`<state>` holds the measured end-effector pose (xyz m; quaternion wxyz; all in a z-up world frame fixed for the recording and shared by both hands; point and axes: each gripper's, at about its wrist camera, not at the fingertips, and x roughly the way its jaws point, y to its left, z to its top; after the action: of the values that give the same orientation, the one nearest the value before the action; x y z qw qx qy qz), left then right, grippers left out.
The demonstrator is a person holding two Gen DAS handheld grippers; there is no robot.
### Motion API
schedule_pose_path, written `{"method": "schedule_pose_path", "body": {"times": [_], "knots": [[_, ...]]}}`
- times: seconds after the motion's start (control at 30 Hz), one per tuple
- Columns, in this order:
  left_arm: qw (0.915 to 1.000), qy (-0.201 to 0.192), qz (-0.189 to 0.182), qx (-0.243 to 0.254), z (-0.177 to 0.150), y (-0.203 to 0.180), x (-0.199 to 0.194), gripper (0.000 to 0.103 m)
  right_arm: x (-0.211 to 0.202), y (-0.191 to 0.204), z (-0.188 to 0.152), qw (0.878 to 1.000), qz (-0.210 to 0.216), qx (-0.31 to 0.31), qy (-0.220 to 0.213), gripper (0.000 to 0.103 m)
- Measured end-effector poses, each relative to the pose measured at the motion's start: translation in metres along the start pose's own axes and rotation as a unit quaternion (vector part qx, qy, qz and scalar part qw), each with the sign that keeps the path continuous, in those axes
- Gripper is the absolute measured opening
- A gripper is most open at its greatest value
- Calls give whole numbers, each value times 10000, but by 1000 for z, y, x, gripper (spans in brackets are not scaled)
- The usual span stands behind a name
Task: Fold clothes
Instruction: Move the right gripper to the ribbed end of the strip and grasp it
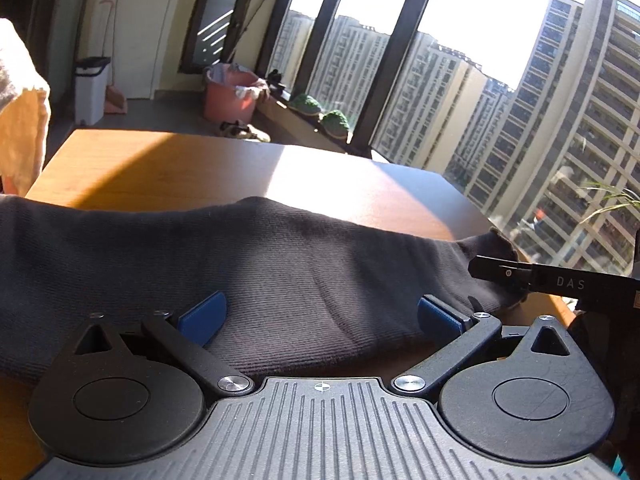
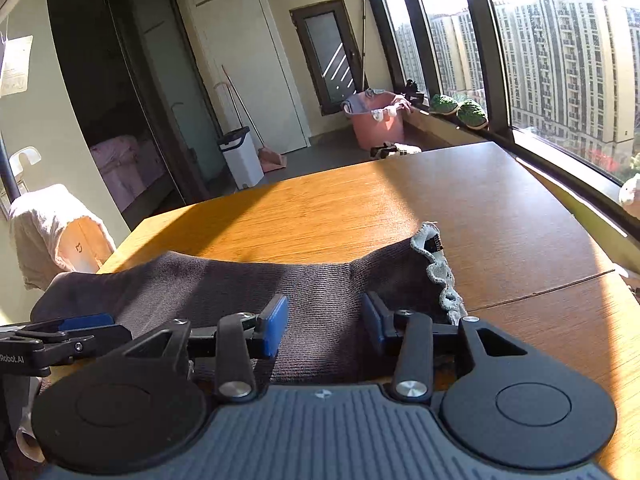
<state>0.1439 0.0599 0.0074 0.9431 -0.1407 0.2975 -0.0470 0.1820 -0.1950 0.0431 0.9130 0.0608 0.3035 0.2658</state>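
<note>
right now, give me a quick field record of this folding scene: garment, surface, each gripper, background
garment: dark grey knit garment lying flat, light frilled hem at its right end
surface: wooden table, part sunlit
left gripper: jaws wide apart, cloth between, pads not pressing
right gripper: jaws partly closed, cloth between, pads not yet pressing
background: pink basket, white bin, high-rise windows

Wooden table [image 2: 500, 216], partly sunlit and partly shaded, with a seam across its right side, bearing a dark grey ribbed garment [image 2: 320, 292] spread along its near edge.
</note>
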Motion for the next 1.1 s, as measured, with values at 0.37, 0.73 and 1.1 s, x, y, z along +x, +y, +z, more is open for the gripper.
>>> {"method": "schedule_pose_path", "body": {"times": [0.37, 0.73, 1.1], "knots": [[9996, 149, 76, 207, -5, -8, -4, 103, -6, 21, -3, 9961, -350, -810, 39, 42], [9998, 153, -66, 143, -6, -4, -4, 103, -1, 20, 3, 9925, -533, -1103, 60, 41], [9986, -69, -534, -8, 12, -25, -19, 103, -45, -21, 12, 9962, -842, 14, -216, 57]]}}
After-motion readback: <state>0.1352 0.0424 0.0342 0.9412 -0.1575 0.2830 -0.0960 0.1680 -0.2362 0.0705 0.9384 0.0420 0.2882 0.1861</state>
